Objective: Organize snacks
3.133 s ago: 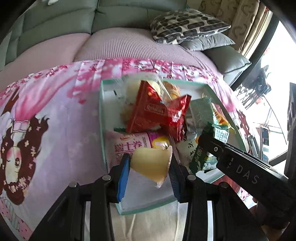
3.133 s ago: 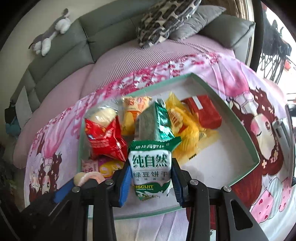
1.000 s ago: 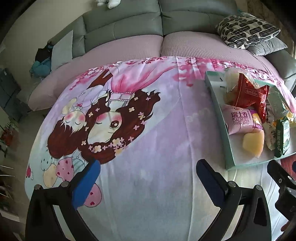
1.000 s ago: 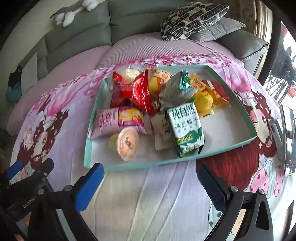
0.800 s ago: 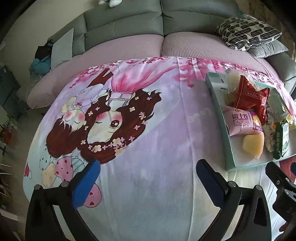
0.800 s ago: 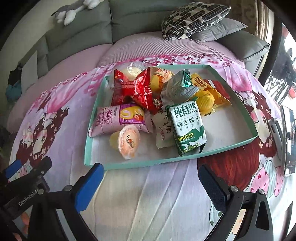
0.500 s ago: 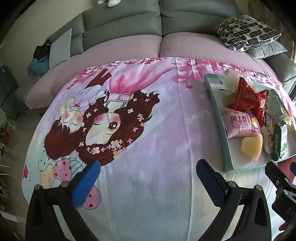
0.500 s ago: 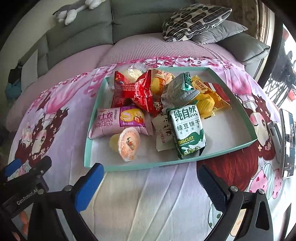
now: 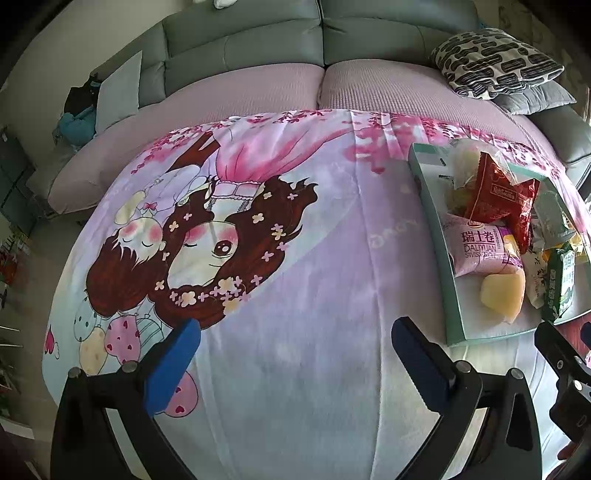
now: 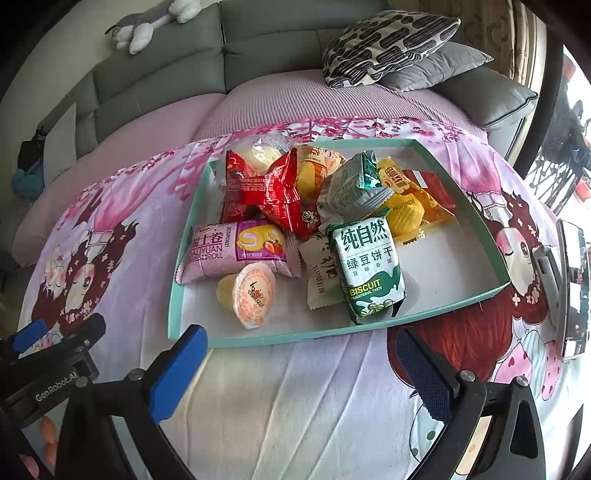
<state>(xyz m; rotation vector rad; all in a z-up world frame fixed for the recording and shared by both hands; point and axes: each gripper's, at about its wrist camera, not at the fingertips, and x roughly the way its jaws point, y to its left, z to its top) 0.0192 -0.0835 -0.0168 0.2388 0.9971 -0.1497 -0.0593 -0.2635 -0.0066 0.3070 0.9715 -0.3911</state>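
Observation:
A teal-rimmed tray (image 10: 173, 295) sits on the cartoon-print cloth and holds several snacks: a green biscuit pack (image 10: 369, 266), a jelly cup (image 10: 253, 293), a pink swiss roll pack (image 10: 236, 251), a red pack (image 10: 269, 192) and yellow packs (image 10: 406, 206). My right gripper (image 10: 299, 354) is open and empty, just in front of the tray's near rim. My left gripper (image 9: 291, 341) is open and empty over the bare cloth, left of the tray (image 9: 432, 236). The jelly cup (image 9: 502, 295) and swiss roll (image 9: 480, 247) show in the left wrist view too.
A grey sofa (image 10: 258, 48) with a patterned pillow (image 10: 388, 44) and a plush toy (image 10: 147, 26) runs along the back. A phone-like device (image 10: 572, 288) lies at the cloth's right edge. The left gripper's body (image 10: 48, 369) shows at lower left of the right wrist view.
Earlier both grippers held snacks over the tray; the jelly cup and biscuit pack now lie in it. Both grippers are open and drawn back, drifting only slightly in the last second.

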